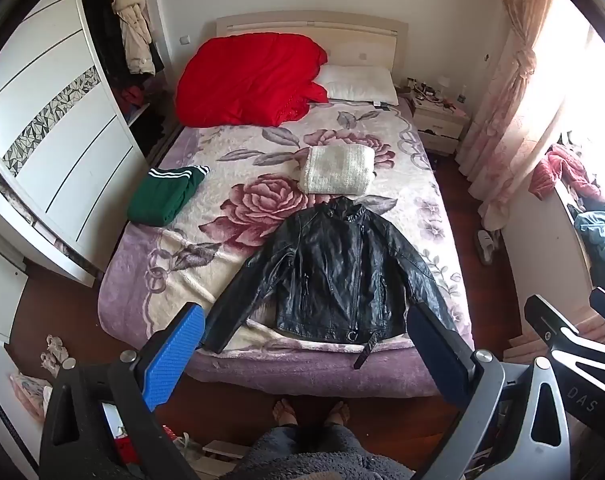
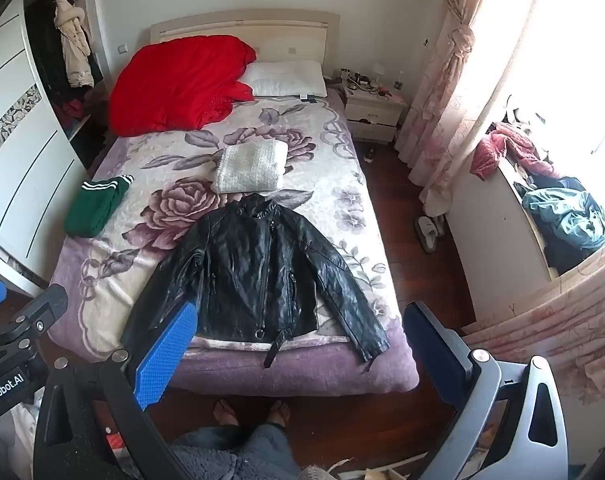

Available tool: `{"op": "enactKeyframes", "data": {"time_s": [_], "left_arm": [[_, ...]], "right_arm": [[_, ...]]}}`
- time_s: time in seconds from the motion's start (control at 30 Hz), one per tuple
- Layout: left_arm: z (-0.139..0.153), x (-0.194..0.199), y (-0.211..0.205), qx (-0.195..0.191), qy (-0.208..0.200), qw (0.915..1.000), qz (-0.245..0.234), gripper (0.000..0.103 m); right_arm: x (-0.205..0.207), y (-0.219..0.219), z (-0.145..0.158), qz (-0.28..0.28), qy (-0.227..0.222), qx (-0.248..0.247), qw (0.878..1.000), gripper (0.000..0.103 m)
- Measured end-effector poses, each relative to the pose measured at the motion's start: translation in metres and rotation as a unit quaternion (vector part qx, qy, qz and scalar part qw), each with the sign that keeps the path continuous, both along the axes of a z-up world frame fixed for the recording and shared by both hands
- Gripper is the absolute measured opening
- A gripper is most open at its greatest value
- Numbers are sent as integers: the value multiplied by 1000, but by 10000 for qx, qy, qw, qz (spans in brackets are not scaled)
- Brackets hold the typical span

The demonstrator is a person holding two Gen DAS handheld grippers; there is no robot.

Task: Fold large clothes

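A black leather jacket lies flat and face up on the floral bed cover, sleeves spread, hem toward the foot edge. It also shows in the right wrist view. My left gripper is open and empty, held high above the foot of the bed. My right gripper is open and empty too, beside the left one. A folded white knit lies just beyond the jacket's collar. A folded green garment with white stripes lies at the bed's left edge.
A red duvet and a white pillow lie at the headboard. A white wardrobe stands left, a nightstand and curtains right. A counter with piled clothes is at far right. The person's bare feet stand at the bed's foot.
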State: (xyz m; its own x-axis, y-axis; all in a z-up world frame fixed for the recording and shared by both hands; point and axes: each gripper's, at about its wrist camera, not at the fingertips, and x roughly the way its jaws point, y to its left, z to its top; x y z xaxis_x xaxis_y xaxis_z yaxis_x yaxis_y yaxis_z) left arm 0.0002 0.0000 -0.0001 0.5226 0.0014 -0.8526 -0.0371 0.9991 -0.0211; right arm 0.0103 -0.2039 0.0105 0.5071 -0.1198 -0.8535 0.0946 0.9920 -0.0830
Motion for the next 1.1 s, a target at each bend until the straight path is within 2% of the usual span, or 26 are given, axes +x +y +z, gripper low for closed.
{"op": "enactKeyframes", "data": {"time_s": [0.53, 0.67, 1.1], "left_arm": [[7, 5, 0, 69, -50, 10000, 20, 103], [5, 8, 4, 82, -77, 9999, 16, 103], [10, 9, 4, 79, -90, 9999, 21, 103]], "right_arm": [[-2, -3, -2, 36, 13, 23, 10000, 103], [10, 13, 5, 24, -19, 37, 10000, 103], [13, 15, 8, 62, -35, 28, 10000, 103]]}}
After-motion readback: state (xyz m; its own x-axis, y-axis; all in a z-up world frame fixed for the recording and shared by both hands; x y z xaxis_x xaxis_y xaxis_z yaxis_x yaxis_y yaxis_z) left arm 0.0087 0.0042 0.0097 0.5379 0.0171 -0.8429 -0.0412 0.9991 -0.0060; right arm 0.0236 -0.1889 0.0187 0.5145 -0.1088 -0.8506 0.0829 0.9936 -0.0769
